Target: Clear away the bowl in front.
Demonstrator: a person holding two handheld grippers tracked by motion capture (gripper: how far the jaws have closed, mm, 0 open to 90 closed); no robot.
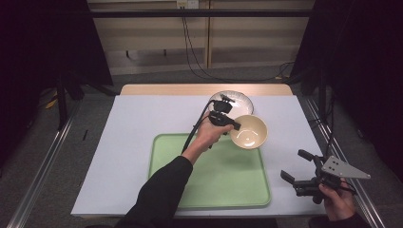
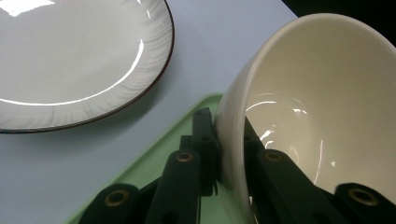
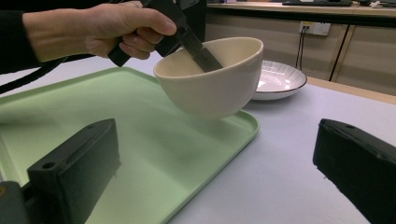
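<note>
High view: my left tongs (image 1: 236, 126) pinch the near-left wall of the cream bowl (image 1: 249, 131), one jaw inside and one outside, closed tight on the rim. The bowl hangs tilted above the far right corner of the green tray (image 1: 166, 152), and from the right gripper view it is clear of the tray floor, its mouth tipped slightly towards my left hand (image 1: 207, 134).

What the next move turns on, as I judge it: the bowl sits right over the tray's far right corner, partly beyond the rim, so it wants to come back towards the tray's middle and down before I let go. The tray's long side runs left to right across the table (image 1: 123, 123). My left hand is the one on the job; my right tongs (image 1: 295, 167) wait well off the tray's near right corner, jaws spread wide with nothing between them.

Beyond the tray's far edge lies the white plate (image 1: 240, 100), just behind the bowl.

Count: one bowl, one plate, one tray, two tongs.
</note>
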